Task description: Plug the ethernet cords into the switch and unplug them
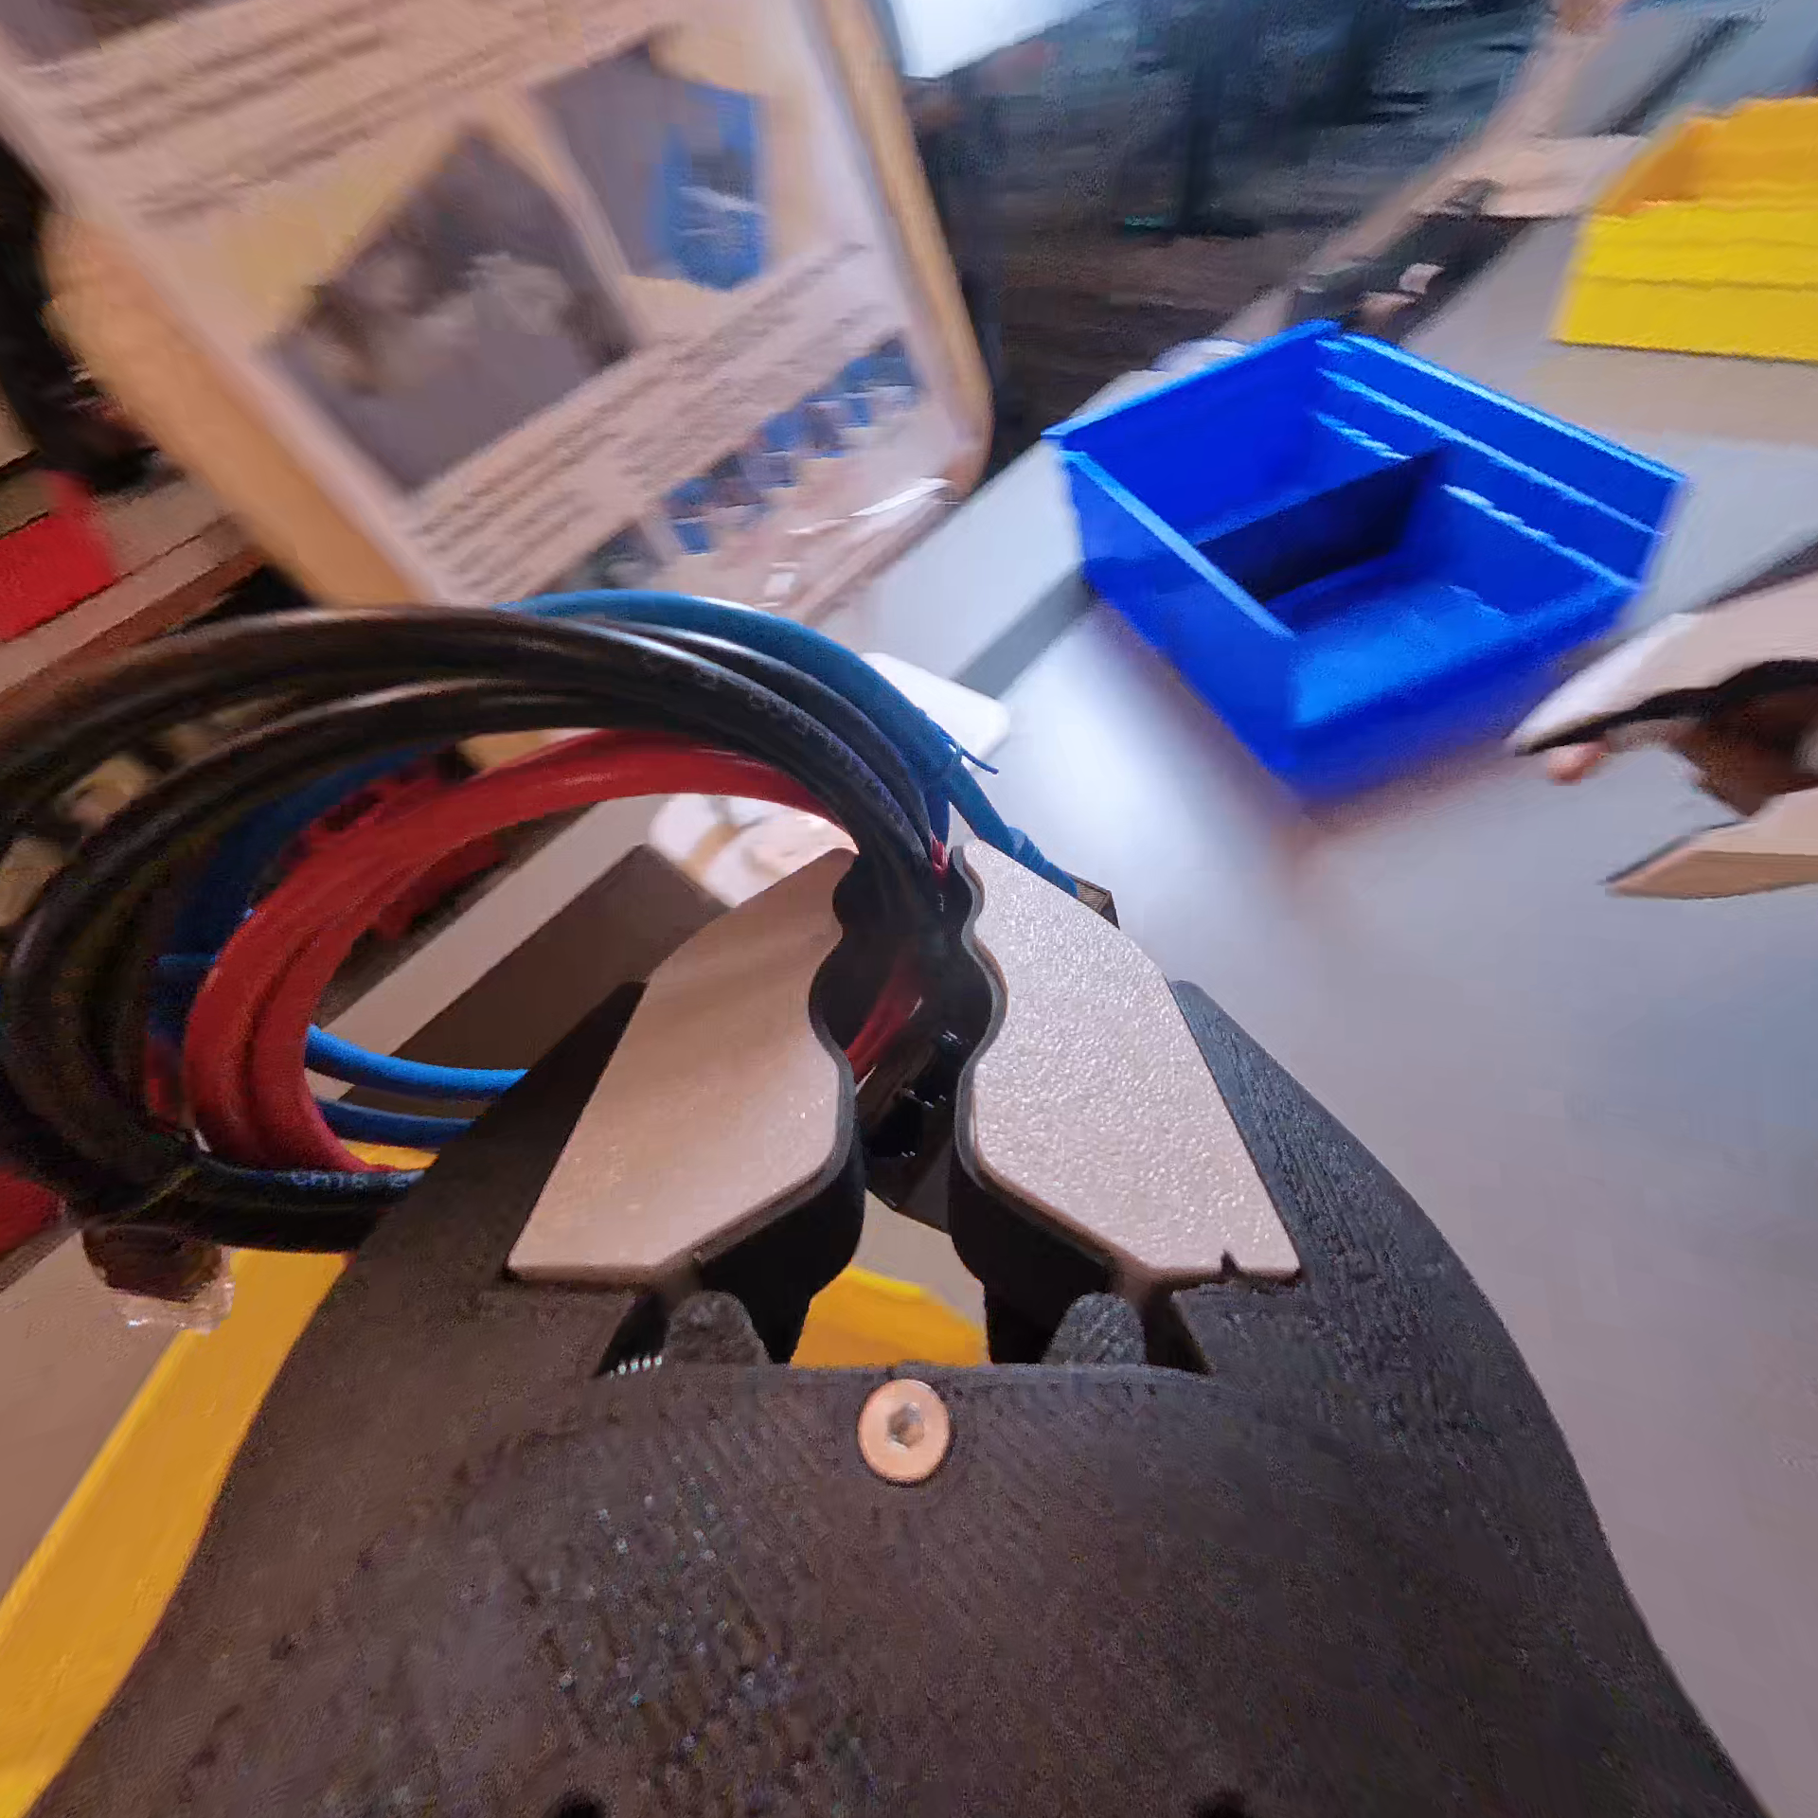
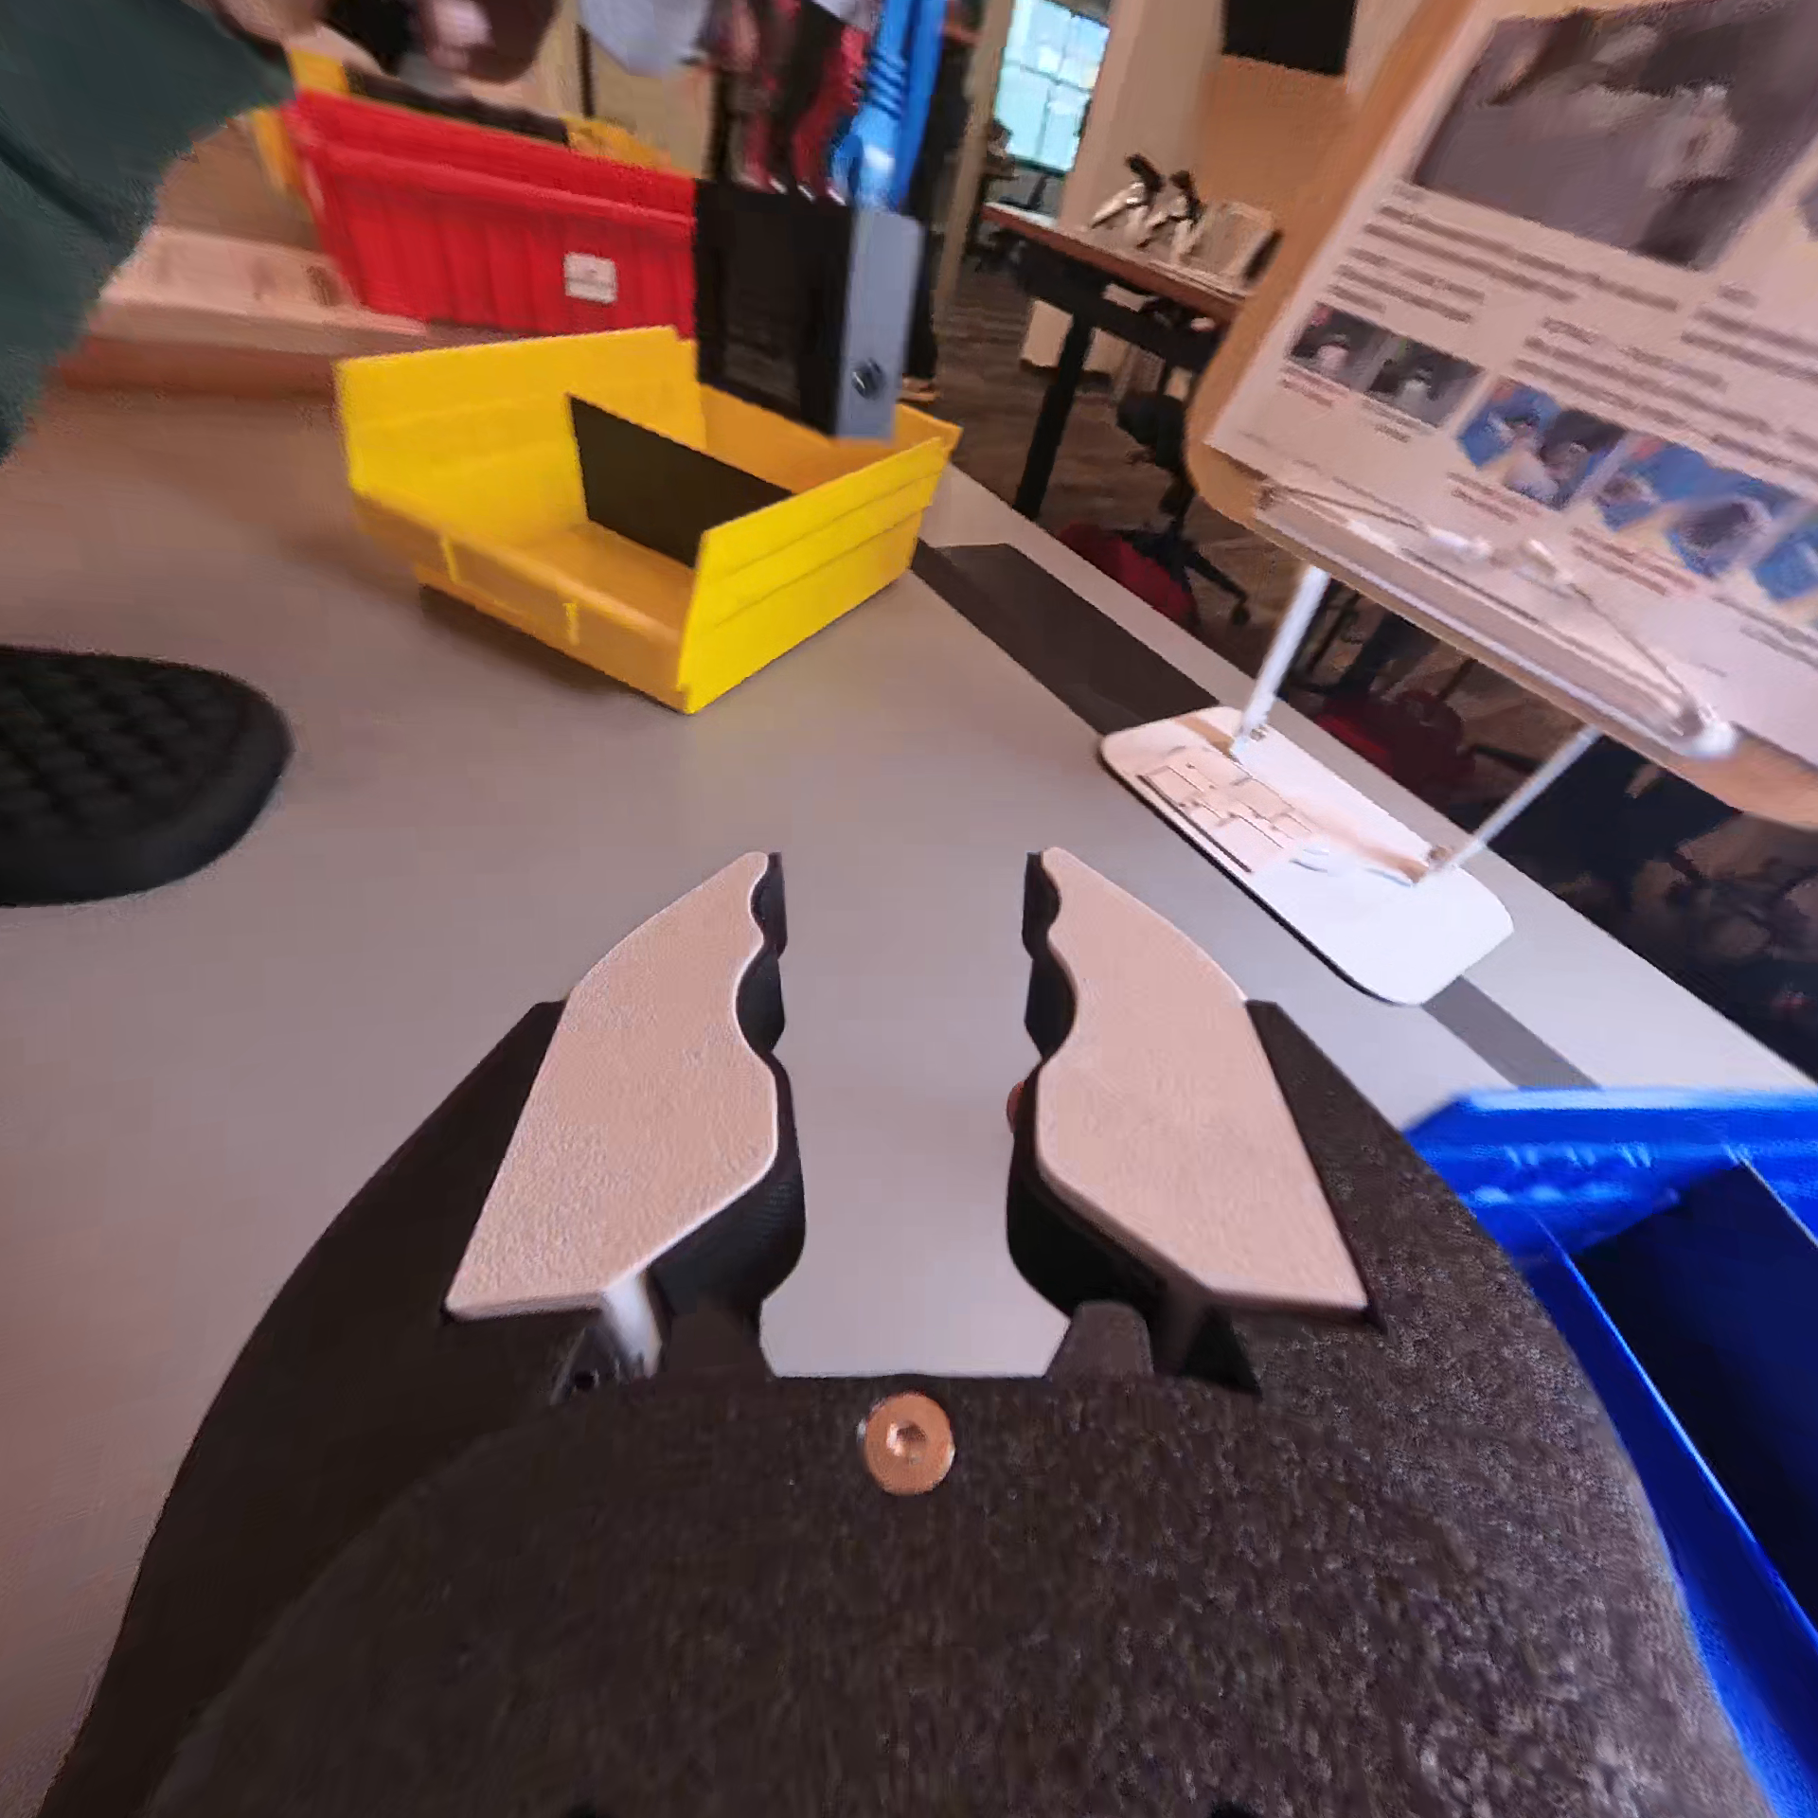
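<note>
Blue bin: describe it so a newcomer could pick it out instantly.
On the grey table, look beyond the left gripper, whose fingers clamp the cable bundle. The blue bin sits there, open-topped with a divider inside. Colour separates it from the yellow bin and red bin.

The right claw (image 2: 903, 885) hangs open and empty over the grey worktop (image 2: 590, 836). Ahead sits a yellow bin (image 2: 748, 600); a blue bin (image 2: 1613, 1220) lies just right.
</note>
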The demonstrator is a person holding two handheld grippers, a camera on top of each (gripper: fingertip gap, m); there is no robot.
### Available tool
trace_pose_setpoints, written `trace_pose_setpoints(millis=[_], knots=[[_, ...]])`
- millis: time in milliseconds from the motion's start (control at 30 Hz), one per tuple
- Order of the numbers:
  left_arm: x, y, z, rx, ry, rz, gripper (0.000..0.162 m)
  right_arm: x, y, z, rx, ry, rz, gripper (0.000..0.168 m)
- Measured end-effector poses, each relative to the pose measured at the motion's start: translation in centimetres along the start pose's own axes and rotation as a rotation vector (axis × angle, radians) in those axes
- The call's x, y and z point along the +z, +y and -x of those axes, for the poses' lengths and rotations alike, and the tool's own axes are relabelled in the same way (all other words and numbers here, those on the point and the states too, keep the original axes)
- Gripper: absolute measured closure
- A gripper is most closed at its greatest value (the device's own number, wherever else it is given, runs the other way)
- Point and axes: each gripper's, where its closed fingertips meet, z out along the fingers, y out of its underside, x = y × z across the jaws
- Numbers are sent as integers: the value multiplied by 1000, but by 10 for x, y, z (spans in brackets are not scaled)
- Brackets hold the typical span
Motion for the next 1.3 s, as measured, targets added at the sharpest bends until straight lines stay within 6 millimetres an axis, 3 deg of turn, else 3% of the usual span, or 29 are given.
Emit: trace_pose_setpoints(millis=[100, 167, 200, 267, 367, 433, 567, 633, 733, 800, 867, 967, 1000, 1033, 1200, 1300], knots=[[19, 4, -78, 67, 175, 12, 147, 17, -10, 34, 10, -126, 37, 105], [31, 12, -119, 98, 263, 30, 147, 28, -6, 44, 29, -158, 58, 100], [36, 16, -135, 105, 300, 37, 147, 33, -1, 47, 32, -170, 74, 103], [44, 20, -158, 115, 353, 42, 147, 37, 8, 54, 61, -196, 74, 132], [53, 23, -162, 119, 360, 30, 144, 34, 14, 54, 189, -257, 15, 139], [55, 25, -155, 99, 338, 8, 138, 28, 10, 48, 333, -312, -55, 141], [42, 37, -152, 45, 379, -49, 121, 22, 15, 43, 568, -399, -105, 141], [37, 54, -152, -63, 406, -72, 119, 20, 18, 41, 612, -412, -124, 141], [33, 86, -174, -275, 579, -43, 124, 12, 1, 28, 590, -412, -230, 142], [39, 100, -194, -427, 717, -17, 111, 5, -18, 25, 569, -441, -327, 142], [38, 82, -209, -600, 872, -126, 98, 0, -34, 30, 579, -473, -424, 142], [38, 44, -207, -751, 949, -342, 105, -3, -45, 38, 657, -516, -515, 141], [37, 39, -207, -725, 949, -377, 124, -2, -44, 41, 657, -517, -518, 141], [37, 38, -207, -671, 934, -387, 130, -1, -43, 41, 650, -509, -518, 141], [36, 60, -209, -435, 817, -191, 133, 6, -18, 56, 597, -595, -333, 141], [32, 87, -209, -331, 767, -11, 132, 4, -16, 51, 467, -568, -249, 137]])
